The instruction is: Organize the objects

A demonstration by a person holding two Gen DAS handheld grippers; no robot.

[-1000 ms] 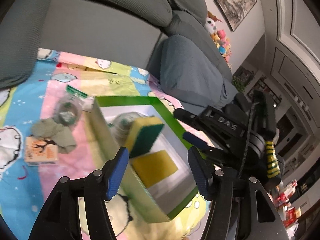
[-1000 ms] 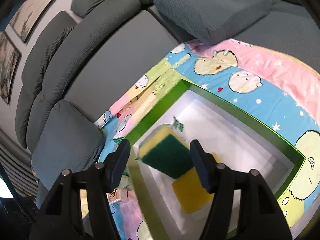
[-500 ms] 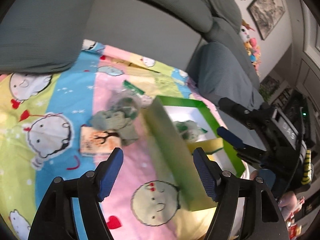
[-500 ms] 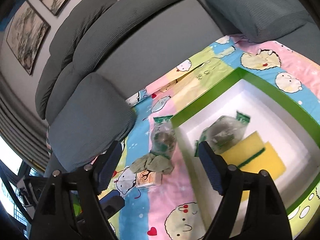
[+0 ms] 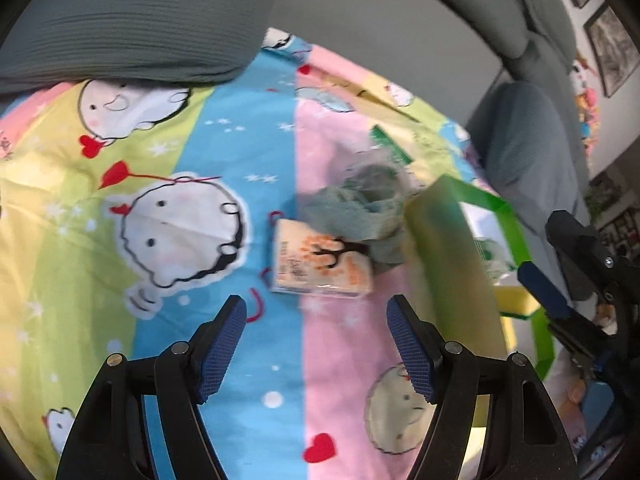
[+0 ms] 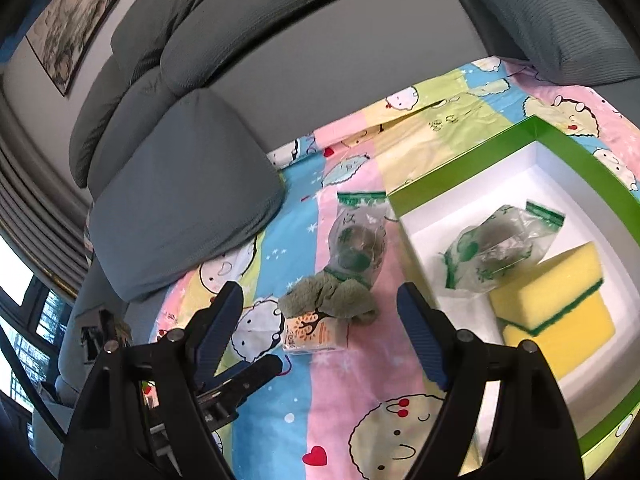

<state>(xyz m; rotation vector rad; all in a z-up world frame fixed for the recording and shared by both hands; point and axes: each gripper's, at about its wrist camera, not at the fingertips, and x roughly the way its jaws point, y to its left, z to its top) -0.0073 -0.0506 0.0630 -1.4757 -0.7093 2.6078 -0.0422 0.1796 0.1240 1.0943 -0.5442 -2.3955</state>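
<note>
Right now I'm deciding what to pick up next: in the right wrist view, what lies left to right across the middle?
Grey sofa cushion → clear plastic bag with a green header on the cartoon-print cloth → green-rimmed white box → second clear bag inside it → yellow sponges with green scouring layers.

Pastel cartoon stripes, grey sofa, green-rimmed box

The sheet (image 6: 280,420) runs pink, blue, yellow and green with white cartoon faces and red hearts; at 3 o'clock the box (image 6: 560,136) is green-edged, white inside, holding yellow sponges (image 6: 560,320) with green backing.
</note>
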